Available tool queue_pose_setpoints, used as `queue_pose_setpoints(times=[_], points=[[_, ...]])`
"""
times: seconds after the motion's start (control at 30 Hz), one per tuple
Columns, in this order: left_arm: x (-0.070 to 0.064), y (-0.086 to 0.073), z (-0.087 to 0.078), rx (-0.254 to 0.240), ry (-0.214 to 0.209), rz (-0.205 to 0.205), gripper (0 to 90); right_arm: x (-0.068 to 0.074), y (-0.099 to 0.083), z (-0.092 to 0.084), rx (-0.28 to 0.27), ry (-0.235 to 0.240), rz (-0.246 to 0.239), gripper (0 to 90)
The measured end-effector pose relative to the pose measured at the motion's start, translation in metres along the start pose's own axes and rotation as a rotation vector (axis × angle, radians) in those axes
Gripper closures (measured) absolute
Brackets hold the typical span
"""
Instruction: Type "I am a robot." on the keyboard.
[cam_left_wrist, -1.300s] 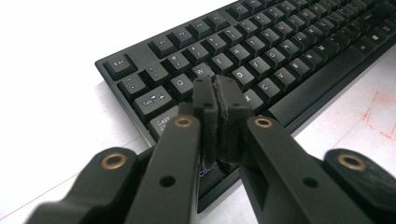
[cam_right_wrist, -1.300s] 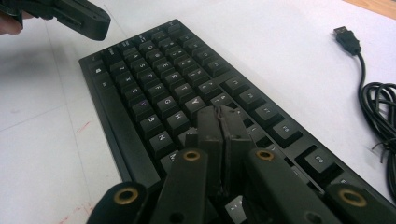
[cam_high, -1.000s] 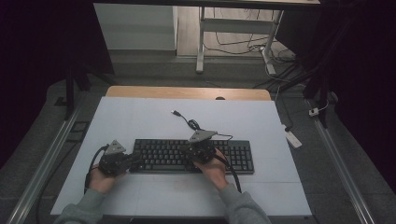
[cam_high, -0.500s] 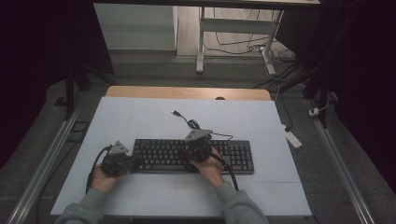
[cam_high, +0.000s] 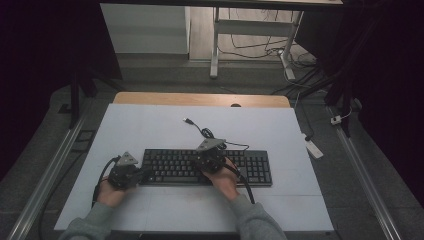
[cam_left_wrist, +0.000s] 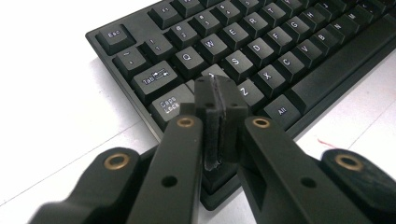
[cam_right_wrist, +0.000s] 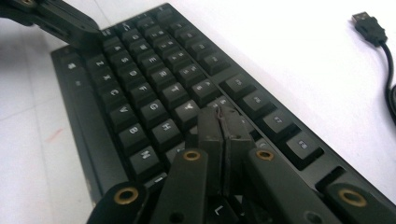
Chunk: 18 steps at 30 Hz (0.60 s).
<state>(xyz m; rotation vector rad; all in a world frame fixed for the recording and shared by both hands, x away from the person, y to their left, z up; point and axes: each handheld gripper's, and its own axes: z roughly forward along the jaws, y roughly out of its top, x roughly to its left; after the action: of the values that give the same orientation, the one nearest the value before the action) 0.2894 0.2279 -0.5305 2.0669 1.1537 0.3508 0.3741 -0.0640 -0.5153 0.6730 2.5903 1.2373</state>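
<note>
A black keyboard (cam_high: 210, 167) lies across the near middle of the white table (cam_high: 150, 130). My left gripper (cam_high: 145, 173) sits at the keyboard's left end, shut with nothing between its pads, and its tips (cam_left_wrist: 219, 91) hover over the keys by Caps Lock (cam_left_wrist: 169, 103). My right gripper (cam_high: 209, 159) is over the middle of the keyboard, also shut and empty, with its tips (cam_right_wrist: 224, 116) down among the keys of the keyboard (cam_right_wrist: 154, 93). The left gripper (cam_right_wrist: 65, 23) appears at the far end in the right gripper view.
The keyboard's cable (cam_high: 210, 134) loops behind it and ends in a loose USB plug (cam_high: 188, 121), also seen as the USB plug (cam_right_wrist: 369, 25). A wooden strip (cam_high: 200, 99) edges the table's far side. A white power strip (cam_high: 315, 148) lies on the floor to the right.
The right gripper has shifted slightly away from me over the keyboard's middle. The left gripper stays at the left end.
</note>
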Motion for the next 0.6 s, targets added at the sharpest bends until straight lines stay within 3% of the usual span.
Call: queue_pose_setpoints(times=[0.6], points=[[-0.0033, 0.0003, 0.0011, 0.013, 0.001, 0.018, 88.9, -0.0033, -0.0016, 0.0006, 0.012, -0.032, 0.007, 88.5]])
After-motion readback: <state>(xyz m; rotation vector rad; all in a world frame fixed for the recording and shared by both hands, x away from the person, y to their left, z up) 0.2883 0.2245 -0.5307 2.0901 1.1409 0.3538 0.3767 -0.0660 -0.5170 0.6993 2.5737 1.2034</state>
